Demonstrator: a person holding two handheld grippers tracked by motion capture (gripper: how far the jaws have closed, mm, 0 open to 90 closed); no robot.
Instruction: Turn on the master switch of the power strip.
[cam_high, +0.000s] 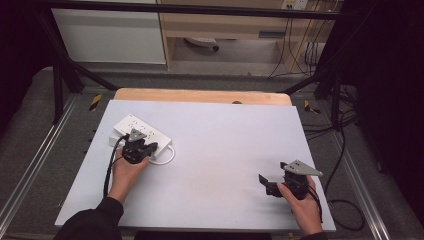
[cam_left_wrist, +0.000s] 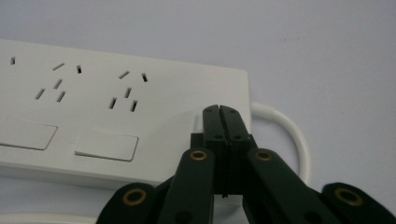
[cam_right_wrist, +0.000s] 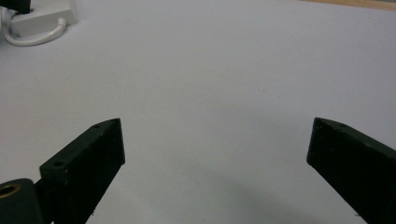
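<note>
power strip (cam_high: 141, 132) sits at the far left of the bench (cam_high: 225, 150). left claw (cam_left_wrist: 219, 111) is pinched tight, holding nothing, tip over its end. a hard poke could shove it. right claw (cam_right_wrist: 215, 140) gapes wide, empty.

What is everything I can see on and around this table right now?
power strip: one, white, far left part of the table
cord: one, white, looping from the power strip's near end
table: one, pale grey top with a wooden strip at the far edge
cables: several, black, on the floor at the right
left claw: one, black, shut, tips over the power strip's end
right claw: one, black, open above the bare table
hands: two, one holding each claw
</note>
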